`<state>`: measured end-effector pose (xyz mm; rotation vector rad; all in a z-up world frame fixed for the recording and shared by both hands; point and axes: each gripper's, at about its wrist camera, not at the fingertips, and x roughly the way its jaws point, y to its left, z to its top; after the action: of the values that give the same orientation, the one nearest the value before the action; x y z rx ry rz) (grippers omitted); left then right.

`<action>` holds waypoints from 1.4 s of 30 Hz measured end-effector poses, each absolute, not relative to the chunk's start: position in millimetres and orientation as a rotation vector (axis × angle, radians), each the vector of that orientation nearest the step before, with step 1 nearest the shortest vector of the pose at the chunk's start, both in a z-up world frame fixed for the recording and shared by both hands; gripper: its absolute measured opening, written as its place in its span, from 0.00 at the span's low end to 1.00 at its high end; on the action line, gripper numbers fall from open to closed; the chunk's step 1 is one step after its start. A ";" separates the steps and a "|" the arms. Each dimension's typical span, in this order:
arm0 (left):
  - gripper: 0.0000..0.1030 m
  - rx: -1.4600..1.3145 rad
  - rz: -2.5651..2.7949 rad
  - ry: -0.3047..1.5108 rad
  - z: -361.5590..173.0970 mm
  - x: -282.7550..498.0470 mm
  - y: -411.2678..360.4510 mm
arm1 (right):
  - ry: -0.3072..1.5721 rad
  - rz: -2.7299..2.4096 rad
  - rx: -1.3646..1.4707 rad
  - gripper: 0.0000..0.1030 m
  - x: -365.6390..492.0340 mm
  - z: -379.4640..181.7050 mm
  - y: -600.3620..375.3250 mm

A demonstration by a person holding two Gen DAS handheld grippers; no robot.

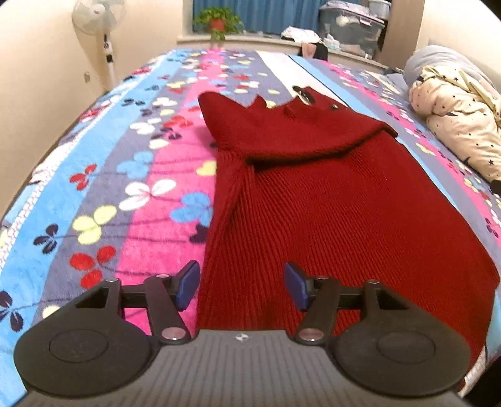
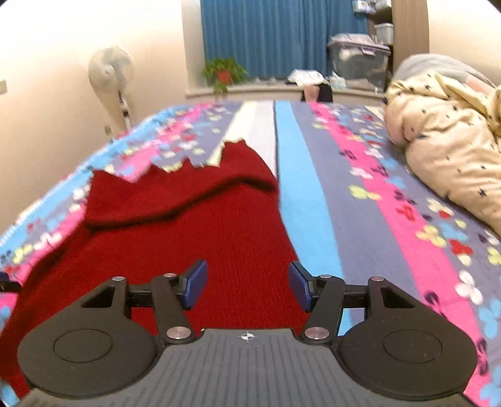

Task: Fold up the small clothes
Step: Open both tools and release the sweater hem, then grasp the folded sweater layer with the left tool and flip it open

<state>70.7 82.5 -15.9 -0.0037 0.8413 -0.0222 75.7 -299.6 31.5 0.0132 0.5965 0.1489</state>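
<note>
Item: dark red rib-knit small garment [image 1: 328,213], lying flat along the middle of the bed, its far portion already doubled back toward the near end in a loose flap with a jagged, toothed far edge and a dark button-like detail near that edge; near hem directly below both tools; judged soft, limp and light, the knit likely to stretch and sag if lifted by one point, not slippery, not fragile; best taken at the two near corners or side edges, both layers pinched together, so the cloth rises evenly. Left gripper [image 1: 241,286]: blue-padded fingers spread apart, holding nothing, poised over the garment's left border where red knit meets bedcover. Right gripper [image 2: 247,286]: fingers likewise apart and empty, over the garment's right border. Support: fleece bedcover striped in blue, pink and grey with a flower print [image 1: 125,188], spread under the garment. Surroundings: cream quilt with small dark stars [image 1: 460,125], bundled at the right side of the bed, well apart from the garment; white pedestal fan [image 1: 97,28] by the left wall; potted green plant in red pot [image 1: 217,20] on the far sill before blue curtains; clear lidded storage bin [image 2: 360,59] beyond.
</note>
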 end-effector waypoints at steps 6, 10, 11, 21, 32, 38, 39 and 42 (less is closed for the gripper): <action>0.73 0.029 0.012 0.813 -17.1 77.4 79.4 | 0.615 0.177 0.011 0.59 103.9 20.3 -283.9; 0.73 0.069 0.023 0.787 -18.4 80.1 75.1 | 0.617 0.163 -0.049 0.48 116.5 13.6 -274.6; 0.73 0.084 0.024 0.775 -18.0 80.7 72.5 | 0.627 0.154 -0.042 0.45 122.1 11.5 -275.9; 0.54 0.142 -0.026 0.711 -11.5 95.0 40.1 | 0.784 0.040 0.013 0.45 163.8 -7.6 -281.5; 0.21 0.172 -0.091 0.691 0.9 188.6 -50.8 | 0.840 0.037 0.165 0.46 199.2 -8.2 -291.8; 0.38 0.120 -0.147 0.728 -17.5 268.6 -107.3 | 0.845 0.041 0.210 0.46 207.8 -5.1 -299.5; 0.51 0.112 -0.152 0.728 -20.8 279.3 -113.3 | 0.844 0.039 0.217 0.47 208.6 -4.4 -301.5; 0.78 0.103 -0.144 0.730 -32.8 315.8 -137.7 | 0.840 0.034 0.236 0.49 211.3 -2.5 -306.8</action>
<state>315.8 -137.7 -32.8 0.1025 0.7301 -0.1443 211.3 -306.8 -2.5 0.2365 0.8398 0.0336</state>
